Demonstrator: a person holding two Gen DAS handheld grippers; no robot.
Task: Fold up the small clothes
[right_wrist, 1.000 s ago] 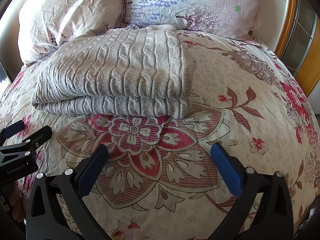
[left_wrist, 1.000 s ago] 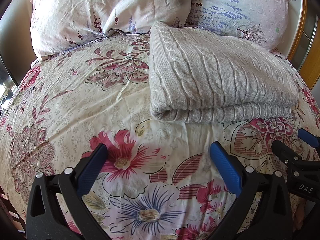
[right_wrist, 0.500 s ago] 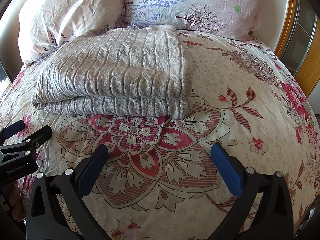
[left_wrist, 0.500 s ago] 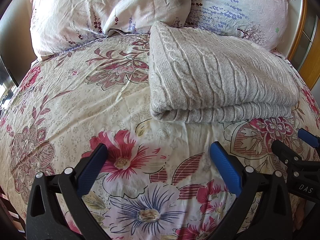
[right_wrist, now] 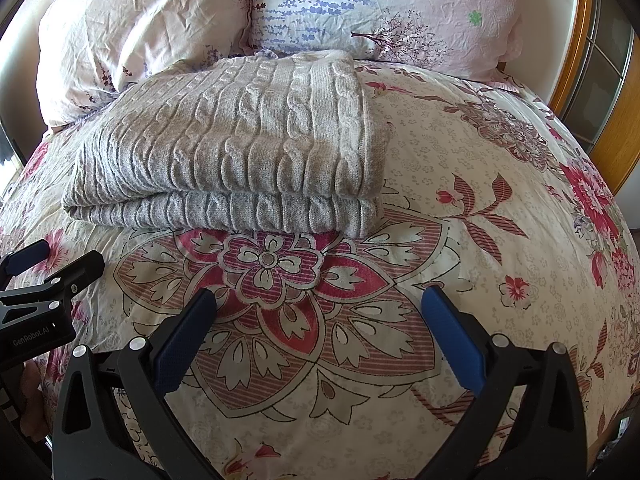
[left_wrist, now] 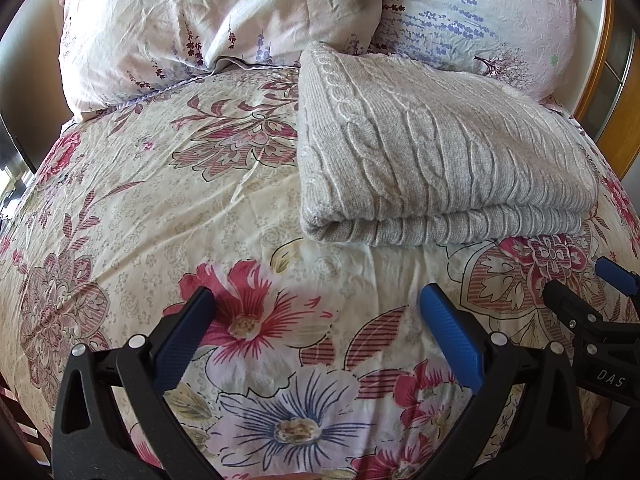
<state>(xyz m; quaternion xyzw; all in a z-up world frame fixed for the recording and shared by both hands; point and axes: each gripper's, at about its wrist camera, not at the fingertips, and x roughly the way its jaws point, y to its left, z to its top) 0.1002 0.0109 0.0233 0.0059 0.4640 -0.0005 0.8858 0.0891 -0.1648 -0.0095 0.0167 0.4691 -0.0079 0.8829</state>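
A grey cable-knit sweater (left_wrist: 432,160) lies folded in a neat rectangle on the floral bedspread (left_wrist: 168,208), its folded edge facing me. It also shows in the right wrist view (right_wrist: 240,148). My left gripper (left_wrist: 316,312) is open and empty, held above the bedspread in front of the sweater's left corner. My right gripper (right_wrist: 320,312) is open and empty, in front of the sweater's right part. Each gripper shows at the edge of the other's view: the right one in the left wrist view (left_wrist: 592,292), the left one in the right wrist view (right_wrist: 52,264).
Two floral pillows (left_wrist: 208,20) (left_wrist: 480,12) lie behind the sweater at the head of the bed. A wooden frame with glass (right_wrist: 600,80) stands along the right side. The bedspread (right_wrist: 500,208) spreads wide right of the sweater.
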